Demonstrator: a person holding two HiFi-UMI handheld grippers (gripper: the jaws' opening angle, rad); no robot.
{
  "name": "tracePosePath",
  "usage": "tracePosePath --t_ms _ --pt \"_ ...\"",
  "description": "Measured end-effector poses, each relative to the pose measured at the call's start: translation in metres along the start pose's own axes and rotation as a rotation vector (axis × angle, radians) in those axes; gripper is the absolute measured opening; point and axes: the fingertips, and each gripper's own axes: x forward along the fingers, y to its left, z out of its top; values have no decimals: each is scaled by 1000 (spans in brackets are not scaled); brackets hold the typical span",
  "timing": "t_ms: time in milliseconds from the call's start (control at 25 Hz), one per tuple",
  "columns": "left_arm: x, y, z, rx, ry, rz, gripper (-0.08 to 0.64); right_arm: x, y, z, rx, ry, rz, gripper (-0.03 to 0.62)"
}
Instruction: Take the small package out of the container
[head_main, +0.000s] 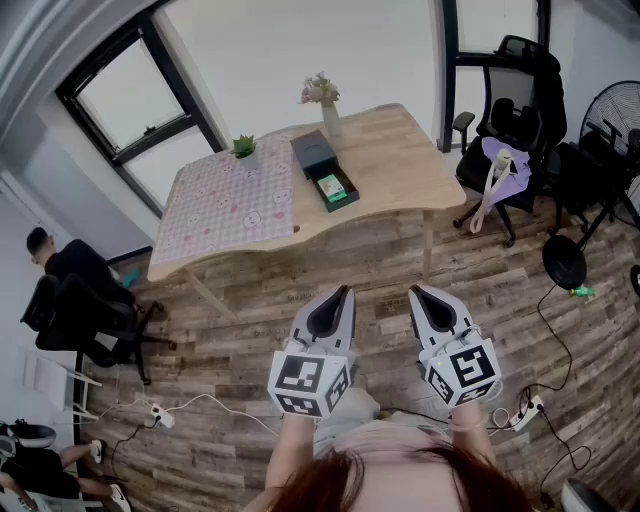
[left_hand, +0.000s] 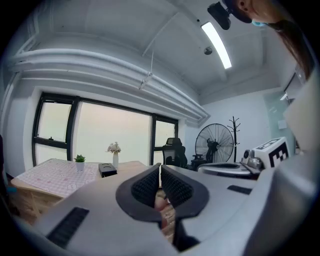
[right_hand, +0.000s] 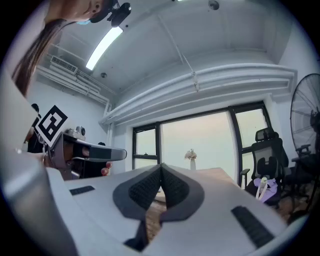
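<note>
The small package (head_main: 331, 186), green, lies inside the open black container (head_main: 312, 153), in its nearer end. The container rests on the counter (head_main: 400, 160). A vase (head_main: 328, 115) of flowers stands just beyond the container and a potted plant (head_main: 244, 148) stands to its left. Both tools are well apart from the container, on its near side, above the wooden floor (head_main: 240, 340). The left tool (head_main: 343, 292) has its jaws pressed together with nothing between them. The right tool (head_main: 415, 291) is likewise closed and empty.
</note>
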Motion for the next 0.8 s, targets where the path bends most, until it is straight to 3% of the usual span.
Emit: tracePosePath --t_ms 320,800 --pt "-6 7 -5 -3 9 27 18 9 7 5 -54 15 16 0" --pt "-3 68 5 -18 -3 39 18 69 25 10 -81 30 26 0"
